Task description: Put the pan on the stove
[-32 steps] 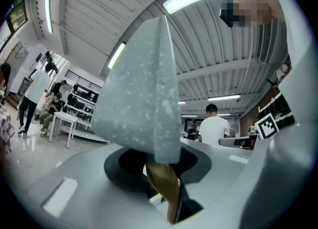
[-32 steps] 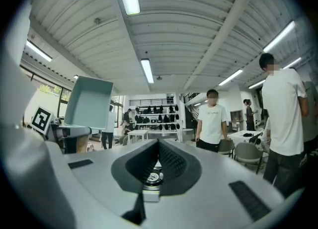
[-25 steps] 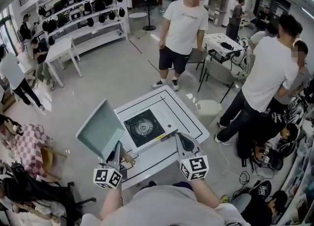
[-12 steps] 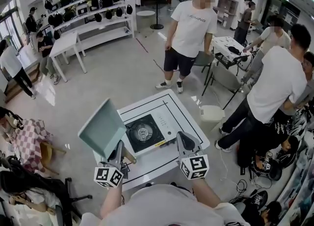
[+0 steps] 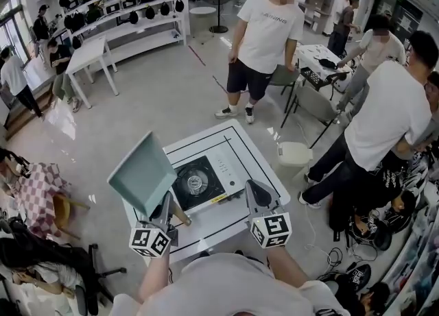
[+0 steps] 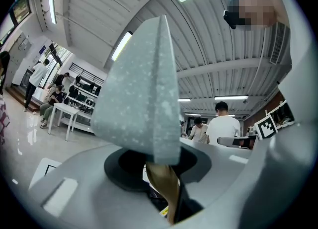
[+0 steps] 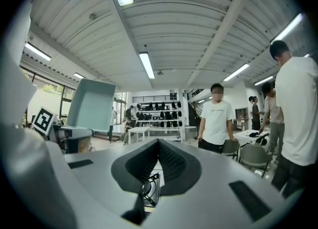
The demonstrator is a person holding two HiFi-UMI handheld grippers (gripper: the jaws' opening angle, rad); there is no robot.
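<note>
Busy lab floor surrounds a white table (image 5: 257, 164). Nearest, the left gripper (image 5: 167, 213) pinches the wooden handle (image 5: 180, 217) of the pale green pan (image 5: 143, 174), which is raised and tilted on edge beside the stove (image 5: 195, 182), not yet over it. The right gripper (image 5: 257, 195) is pressed together, empty. Held only by its handle, the pan could pivot or slip and clip the burner. Bystanders (image 5: 267, 33) stand beyond.

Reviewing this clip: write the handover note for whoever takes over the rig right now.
Left gripper: shut on the wooden handle of the pan, which is raised, tilted, left of the stove.
Right gripper: shut, empty, above the table, right of the stove.
Done: pan lifted.
Left: set it flat on the stove, release.
</note>
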